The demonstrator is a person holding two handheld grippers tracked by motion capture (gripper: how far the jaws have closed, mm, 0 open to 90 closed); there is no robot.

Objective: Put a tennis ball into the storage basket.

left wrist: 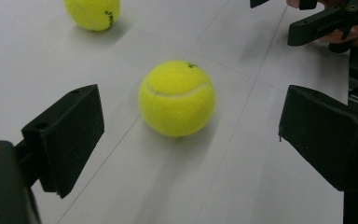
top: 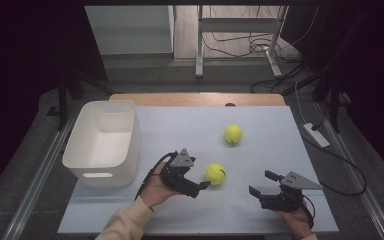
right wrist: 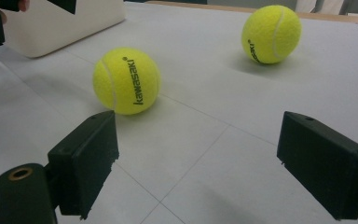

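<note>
Jaws of the left gripper (top: 203, 186) are spread wide just beside the near ball (top: 215, 173) mid-desk, lined up for a grasp; right gripper (top: 260, 186) is held open, idle, apart.

A lab-like test room: a worktop (top: 190, 125) under a plain white sheet stands on grey carpet, dark screens close both sides, loose cables (top: 260, 47) sprawl over the floor behind, beside a metal desk frame (top: 200, 45) and a power strip (top: 316, 135)

Near ball (top: 215, 173) between both grippers, far ball (top: 233, 133) behind, bin (top: 102, 142) left.
</note>
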